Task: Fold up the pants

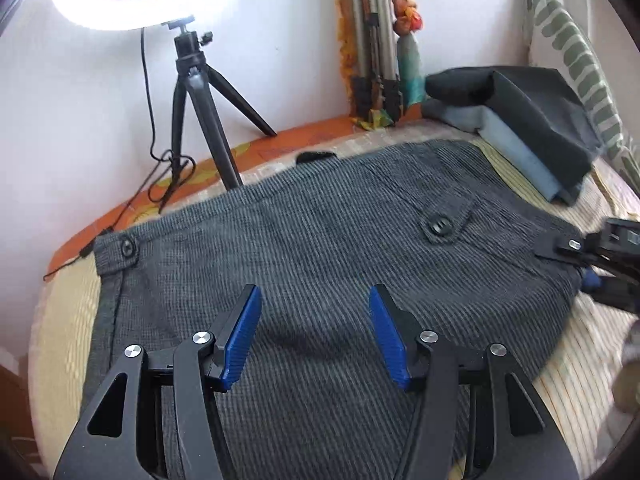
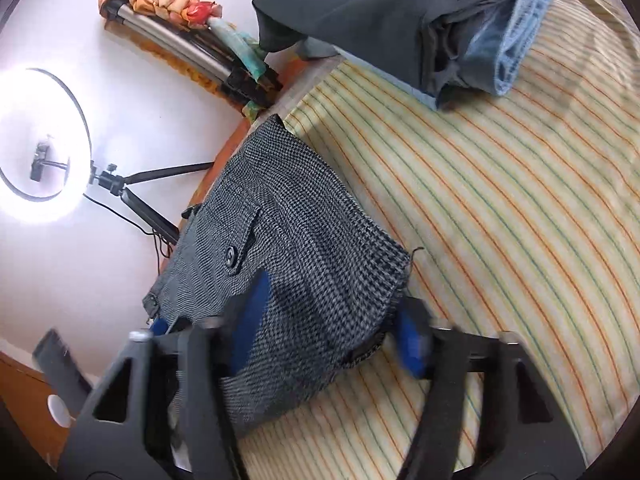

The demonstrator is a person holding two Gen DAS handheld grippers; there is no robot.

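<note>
The grey checked pants (image 1: pixel 320 264) lie already folded into a compact stack on the striped bed sheet (image 2: pixel 500 208), waistband button toward the wall. The left gripper (image 1: pixel 315 336) hovers over the near part of the fabric with its blue pads apart and nothing between them. The right gripper (image 2: pixel 332 332) straddles the right-hand edge of the pants; its pads do not yet pinch the cloth, so it reads as open. A likely risk: if the right gripper closes on only the top layer, lifting would peel the stack apart. Dragging could also bunch the sheet, or push the pants toward the ring-light tripod (image 1: pixel 200 120).
</note>
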